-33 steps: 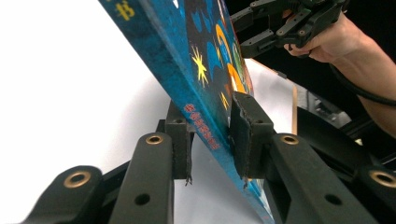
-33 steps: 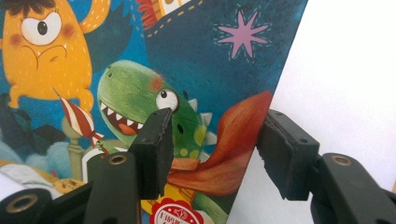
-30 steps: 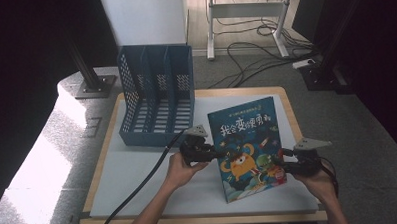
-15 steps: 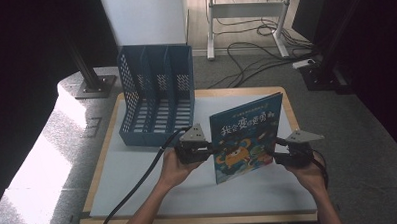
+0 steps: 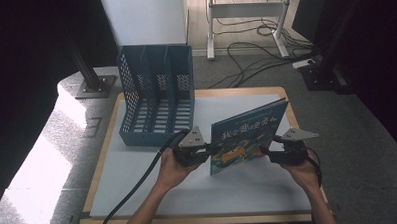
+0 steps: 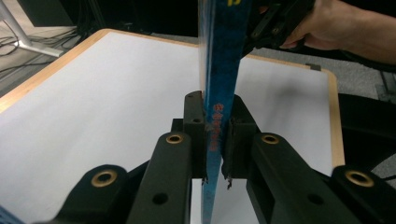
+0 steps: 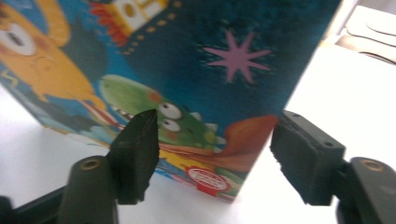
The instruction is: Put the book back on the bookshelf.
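High view gives me the white table (image 5: 154,193) with its wooden rim first, then the blue three-slot file rack (image 5: 156,101) standing toward its far left side. Just right of the rack, near the middle, the picture book (image 5: 247,135) stands up on its lower edge, tilted, cover facing me. My left gripper (image 5: 206,153) pinches the book's left edge; in the left gripper view the jaws are clamped tight on the thin blue edge (image 6: 218,116). My right gripper (image 5: 268,153) sits at the book's lower right corner, its jaws having just been opening; the right gripper view shows them spread apart, the cover (image 7: 196,74) beyond them untouched.
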Tool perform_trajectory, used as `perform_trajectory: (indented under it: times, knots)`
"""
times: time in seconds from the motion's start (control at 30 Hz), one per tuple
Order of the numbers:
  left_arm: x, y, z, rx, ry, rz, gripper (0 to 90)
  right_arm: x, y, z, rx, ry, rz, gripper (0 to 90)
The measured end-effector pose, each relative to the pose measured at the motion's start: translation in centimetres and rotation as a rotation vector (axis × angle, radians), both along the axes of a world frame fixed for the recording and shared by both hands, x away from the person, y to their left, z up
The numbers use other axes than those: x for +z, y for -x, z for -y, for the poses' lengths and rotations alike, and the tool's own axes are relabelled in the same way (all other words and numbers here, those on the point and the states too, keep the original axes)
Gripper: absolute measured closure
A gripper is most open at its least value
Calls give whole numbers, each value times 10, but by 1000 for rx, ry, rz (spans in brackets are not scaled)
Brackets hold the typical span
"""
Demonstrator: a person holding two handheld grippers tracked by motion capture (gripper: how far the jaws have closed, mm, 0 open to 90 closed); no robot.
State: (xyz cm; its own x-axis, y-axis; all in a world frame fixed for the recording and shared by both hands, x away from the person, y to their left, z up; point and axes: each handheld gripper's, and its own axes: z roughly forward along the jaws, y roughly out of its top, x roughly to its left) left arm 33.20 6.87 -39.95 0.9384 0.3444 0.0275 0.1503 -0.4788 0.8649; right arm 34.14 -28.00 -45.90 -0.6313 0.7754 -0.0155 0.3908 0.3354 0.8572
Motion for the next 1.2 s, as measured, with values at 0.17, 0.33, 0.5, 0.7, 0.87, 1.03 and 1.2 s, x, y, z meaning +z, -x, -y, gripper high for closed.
perform_trajectory:
  times: [0.17,0.33,0.5,0.7,0.87,1.03,1.2]
  knots:
    - [-9,-5,3,6,0,-55,790,-6,-2,3,-11,-17,-10,220]
    - [-21,-7,9,0,-29,-86,739,-8,-2,3,4,-36,-18,165]
    - [-22,-6,6,-11,-6,-80,786,-8,-5,-1,9,-50,-10,164]
    - [-22,-5,7,14,-18,-57,802,-6,-5,-4,7,-59,19,218]
    - [-24,-6,6,10,-12,-67,795,-6,-3,-3,-8,-52,18,260]
    - [-30,-6,8,19,-41,-80,792,-7,-1,-3,7,-51,16,308]
    - [-29,-3,10,45,-55,-51,817,-4,1,-7,-31,-20,30,370]
